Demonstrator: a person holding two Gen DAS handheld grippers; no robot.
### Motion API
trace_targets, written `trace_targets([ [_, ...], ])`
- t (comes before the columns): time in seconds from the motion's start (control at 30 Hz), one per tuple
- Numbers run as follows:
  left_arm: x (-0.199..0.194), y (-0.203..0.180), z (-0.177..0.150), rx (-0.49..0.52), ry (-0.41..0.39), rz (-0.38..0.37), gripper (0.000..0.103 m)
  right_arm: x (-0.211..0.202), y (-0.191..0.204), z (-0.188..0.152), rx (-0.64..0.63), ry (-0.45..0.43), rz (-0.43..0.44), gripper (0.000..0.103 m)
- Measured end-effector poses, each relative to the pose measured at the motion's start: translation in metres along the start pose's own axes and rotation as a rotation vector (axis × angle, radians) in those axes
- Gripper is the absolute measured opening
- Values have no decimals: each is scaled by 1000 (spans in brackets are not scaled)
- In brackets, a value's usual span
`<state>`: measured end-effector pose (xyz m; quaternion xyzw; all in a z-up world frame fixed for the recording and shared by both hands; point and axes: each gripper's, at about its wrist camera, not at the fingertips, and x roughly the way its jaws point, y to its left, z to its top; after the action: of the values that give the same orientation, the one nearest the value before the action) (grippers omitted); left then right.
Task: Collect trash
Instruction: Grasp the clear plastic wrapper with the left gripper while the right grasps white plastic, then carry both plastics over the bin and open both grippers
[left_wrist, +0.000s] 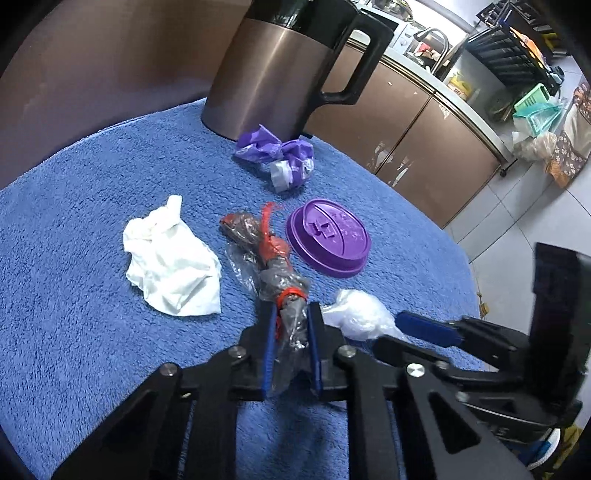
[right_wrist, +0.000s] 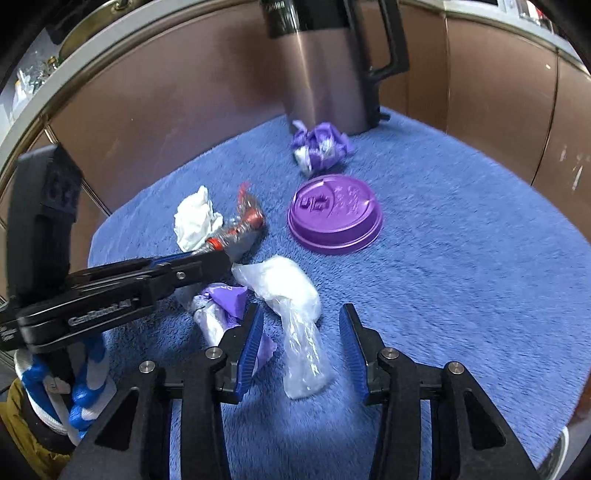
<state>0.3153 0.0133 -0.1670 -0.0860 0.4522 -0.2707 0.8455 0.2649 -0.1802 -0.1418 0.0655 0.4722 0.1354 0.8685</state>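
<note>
Left gripper (left_wrist: 291, 325), low centre of the left wrist view, nearly shut, its blue pads (left_wrist: 270, 343) pinching the near end of a clear plastic wrapper with red ties (left_wrist: 271, 266) that stretches away up the middle of the frame over the blue towel (left_wrist: 74, 258). Left of that wrapper, a crumpled white tissue (left_wrist: 171, 258); right of it, just apart, a purple cup lid (left_wrist: 328, 236) lying flat. Higher up, a crumpled purple wrapper (left_wrist: 277, 151) right at the foot of a bronze kettle (left_wrist: 280, 66) with a black handle, top centre. At lower right, a clear plastic bag (left_wrist: 360, 314) beside the pinched wrapper, with a blue pad of the right gripper (left_wrist: 424, 326) next to it. In the right wrist view, right gripper (right_wrist: 301, 347) wide open at lower centre, its pads (right_wrist: 252, 343) either side of the clear plastic bag (right_wrist: 295, 314), apparently without touching it. Left of the bag, partly behind the left pad, a second purple-and-white wrapper (right_wrist: 221, 306). Left gripper (right_wrist: 218, 254) coming in from the left edge, clamped on the red-tied wrapper (right_wrist: 243, 229), white tissue (right_wrist: 195, 218) behind it. Purple lid (right_wrist: 334, 214) at centre right, purple wrapper (right_wrist: 321, 147) and kettle (right_wrist: 325, 74) above, all on the blue towel (right_wrist: 461, 258).
</note>
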Motion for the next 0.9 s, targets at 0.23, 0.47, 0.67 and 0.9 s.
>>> trace_targets([
  [0.23, -14, -10, -2, 19, -31, 2, 13, 11, 0, -3, 0, 16, -1, 15],
  [0.47, -41, -21, -5, 16, -68, -1, 13, -31, 1, -5, -6, -62, -13, 14],
  [0.67, -72, -39, -14, 46, -101, 2, 13, -79, -1, -14, 16, -136, -19, 14],
  [0.9, -120, -65, -19, 79, -173, 1, 13, -150, -6, -35, 45, -245, -39, 14],
])
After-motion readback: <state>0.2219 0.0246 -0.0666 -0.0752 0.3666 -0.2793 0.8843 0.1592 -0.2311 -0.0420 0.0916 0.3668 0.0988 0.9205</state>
